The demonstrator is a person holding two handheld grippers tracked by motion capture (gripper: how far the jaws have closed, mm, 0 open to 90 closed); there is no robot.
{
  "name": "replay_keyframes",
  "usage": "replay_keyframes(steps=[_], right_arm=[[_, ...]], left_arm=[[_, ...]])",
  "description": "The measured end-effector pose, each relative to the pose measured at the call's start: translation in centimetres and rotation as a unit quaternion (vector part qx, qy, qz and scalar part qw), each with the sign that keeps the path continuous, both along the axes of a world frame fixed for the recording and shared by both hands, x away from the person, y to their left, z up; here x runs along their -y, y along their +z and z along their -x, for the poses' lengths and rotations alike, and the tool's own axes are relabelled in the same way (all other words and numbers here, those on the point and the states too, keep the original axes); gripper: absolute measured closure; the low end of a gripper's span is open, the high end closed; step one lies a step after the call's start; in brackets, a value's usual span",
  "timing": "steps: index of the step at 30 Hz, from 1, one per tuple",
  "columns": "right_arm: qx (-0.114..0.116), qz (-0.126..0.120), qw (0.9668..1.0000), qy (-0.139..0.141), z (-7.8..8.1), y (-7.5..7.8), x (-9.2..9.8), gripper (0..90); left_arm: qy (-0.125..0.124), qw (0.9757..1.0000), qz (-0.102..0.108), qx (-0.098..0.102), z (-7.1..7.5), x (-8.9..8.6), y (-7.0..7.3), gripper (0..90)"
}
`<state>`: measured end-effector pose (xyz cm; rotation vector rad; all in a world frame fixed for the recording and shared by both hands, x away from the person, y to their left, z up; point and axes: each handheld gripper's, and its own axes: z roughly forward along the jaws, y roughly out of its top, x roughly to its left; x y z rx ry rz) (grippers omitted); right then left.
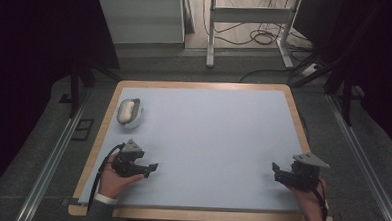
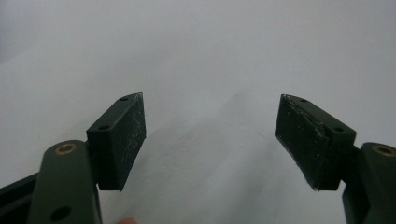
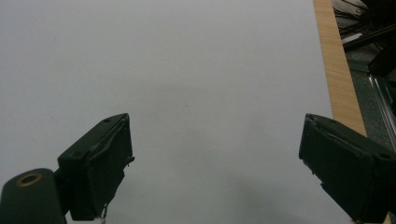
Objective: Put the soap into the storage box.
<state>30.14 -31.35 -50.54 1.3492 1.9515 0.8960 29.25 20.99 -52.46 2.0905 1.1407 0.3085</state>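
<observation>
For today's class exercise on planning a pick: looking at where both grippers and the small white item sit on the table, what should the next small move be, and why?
Probably carry the left gripper forward toward the white item in its shallow dish. It is the nearer one, on the same side of the table, and the left gripper view shows its jaws open with nothing between them. The right gripper sits far off at the opposite side.

Pale-blue mat, white shoe
</observation>
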Motion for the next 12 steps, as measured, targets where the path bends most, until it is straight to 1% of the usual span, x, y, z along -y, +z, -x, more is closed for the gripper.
replay_keyframes(steps=[3, 6, 12], right_arm=[[0.000, 0.001, 1.0000, 0.002, -0.01, -0.03, -0.09, 9.6], [-0.001, 0.001, 1.0000, 0.002, -0.03, -0.07, -0.14, 9.6], [-0.001, 0.004, 1.0000, 0.005, -0.09, -0.08, -0.32, 9.6]], left_arm=[[-0.001, 1.0000, -0.002, -0.003, 0.01, -0.01, -0.01, 24.5], [0.002, 1.0000, 0.003, 0.001, 0.07, -0.14, 0.02, 24.7], [-0.001, 1.0000, 0.004, -0.005, 0.13, -0.16, -0.16, 24.3]])
